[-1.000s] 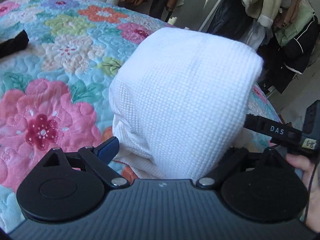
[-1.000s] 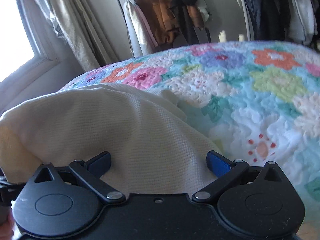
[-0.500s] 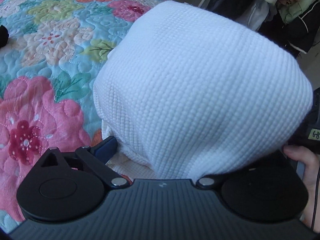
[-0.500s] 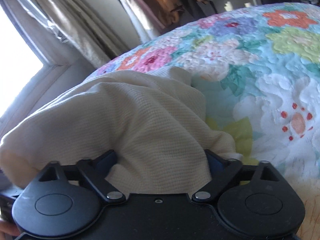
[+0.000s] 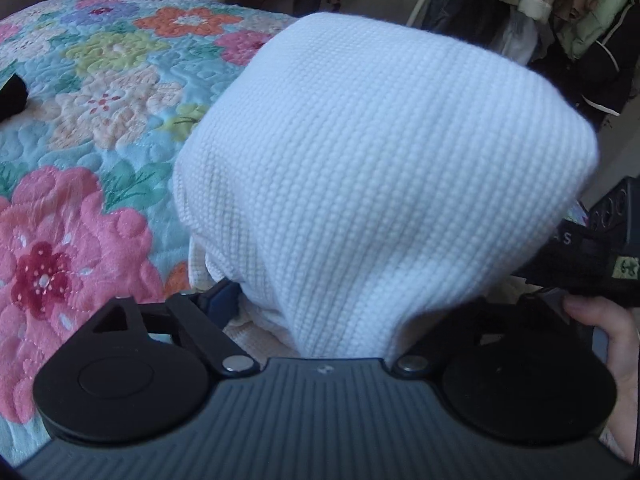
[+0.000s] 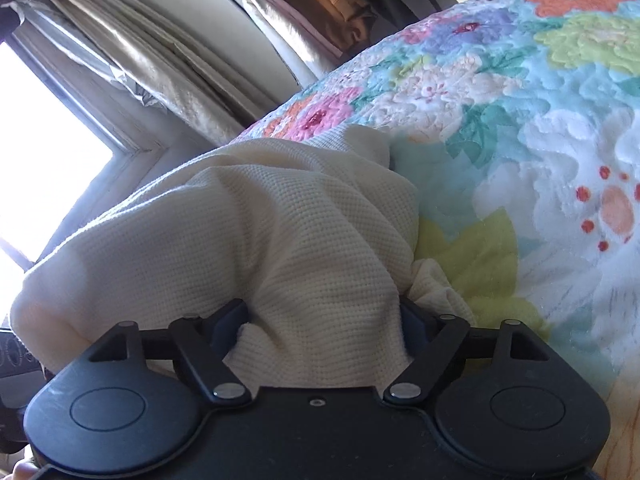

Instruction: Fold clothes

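A white waffle-knit garment (image 5: 380, 168) drapes over my left gripper (image 5: 320, 312) and fills the left wrist view. The gripper's jaws have closed in on a bunch of the cloth, with one blue pad (image 5: 224, 300) showing at the left. The same garment looks cream in the right wrist view (image 6: 248, 248). My right gripper (image 6: 324, 320) is shut on a fold of it, with cloth bunched between both fingers. The fingertips are hidden by the fabric. The garment hangs just above the floral quilt (image 5: 80, 160).
The quilt (image 6: 540, 140) covers a bed. A dark item (image 5: 12, 96) lies at the left edge of the quilt. A clothes rack (image 5: 560, 20) with hanging garments stands behind. Curtains and a bright window (image 6: 48, 140) are on the left.
Both grippers have closed in on the garment, which is now more bunched and lifted. The right wrist view has tilted, and the left wrist view has shifted back slightly.
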A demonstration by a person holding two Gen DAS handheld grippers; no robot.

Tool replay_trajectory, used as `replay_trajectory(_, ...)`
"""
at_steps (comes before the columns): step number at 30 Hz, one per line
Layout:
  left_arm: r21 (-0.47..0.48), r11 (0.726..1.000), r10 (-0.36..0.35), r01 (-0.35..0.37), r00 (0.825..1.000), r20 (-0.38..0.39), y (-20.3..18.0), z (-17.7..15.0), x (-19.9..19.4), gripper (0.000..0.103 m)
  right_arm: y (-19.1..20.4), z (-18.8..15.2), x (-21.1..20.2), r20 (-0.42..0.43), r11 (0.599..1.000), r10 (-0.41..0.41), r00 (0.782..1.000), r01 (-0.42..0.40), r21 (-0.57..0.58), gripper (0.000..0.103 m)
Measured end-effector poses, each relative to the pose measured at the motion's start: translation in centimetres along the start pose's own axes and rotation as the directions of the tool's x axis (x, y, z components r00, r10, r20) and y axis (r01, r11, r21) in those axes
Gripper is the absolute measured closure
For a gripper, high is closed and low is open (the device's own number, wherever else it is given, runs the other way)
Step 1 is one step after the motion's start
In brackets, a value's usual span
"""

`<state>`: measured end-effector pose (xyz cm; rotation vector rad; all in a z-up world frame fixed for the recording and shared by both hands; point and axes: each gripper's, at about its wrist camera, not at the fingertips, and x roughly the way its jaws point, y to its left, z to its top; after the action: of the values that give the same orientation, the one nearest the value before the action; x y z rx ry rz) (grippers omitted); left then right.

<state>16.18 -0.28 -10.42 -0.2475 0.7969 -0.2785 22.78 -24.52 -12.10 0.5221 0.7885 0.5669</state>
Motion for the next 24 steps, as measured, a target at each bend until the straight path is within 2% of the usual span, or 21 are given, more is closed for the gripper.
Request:
replay_trajectory(1,0.041,0.999,-0.012,0.011,1.000,0.017,-0.7,0.1,-0.2,0.046,0.4,-0.1,-0.2,0.005,1.000,-0.003,1.000,0.003,-0.017,0.025)
replay_trajectory(2,0.079,0.997,-0.013,0.009,0.999,0.041,-1.8,0.2,-0.8,0.049,0.6,-0.5,-0.8,0.016,1.000,0.015,1.000,-0.014,-0.023,0.035)
replay_trajectory(3,0.070,0.997,-0.036,0.031,0.997,0.072,-2.7,-0.3,-1.9,0.053,0.8,-0.8,-1.3,0.026,0.999,0.032,0.999,-0.031,-0.028,0.043)
replay_trajectory(5,0.052,0.996,-0.071,0.066,0.991,0.110,-4.2,-1.2,-3.6,0.054,1.4,-1.8,-2.7,0.013,0.998,0.055,0.998,-0.055,-0.018,0.049)
replay_trajectory(8,0.040,0.995,-0.101,0.096,0.985,0.140,-6.5,-2.9,-6.3,0.054,3.0,-2.7,-5.7,-0.042,0.998,0.026,0.999,-0.029,-0.057,0.057)
replay_trajectory(10,0.016,0.991,-0.136,0.136,0.976,0.171,-7.7,-4.2,-9.1,0.054,3.4,-3.4,-8.2,-0.065,0.998,0.068,0.996,-0.069,-0.002,0.058)
replay_trajectory(13,0.066,0.986,-0.161,0.152,0.972,0.173,-10.7,-5.2,-13.9,0.055,5.3,-5.3,-12.8,-0.072,0.994,0.108,0.992,-0.107,0.011,0.060)
replay_trajectory(17,0.101,0.984,-0.160,0.146,0.975,0.155,-16.0,-7.3,-20.7,0.057,9.7,-7.1,-20.0,-0.072,0.996,0.055,0.996,-0.060,-0.064,0.063)
replay_trajectory(21,0.116,0.982,-0.165,0.146,0.972,0.170,-22.0,-8.8,-30.2,0.057,15.1,-8.6,-29.2,-0.074,0.992,0.026,0.997,-0.035,-0.125,0.065)
replay_trajectory(24,0.090,0.990,-0.128,0.112,0.973,0.191,-26.1,-9.7,-37.4,0.057,19.5,-9.8,-35.1,-0.097,0.990,0.005,0.995,-0.018,-0.137,0.066)
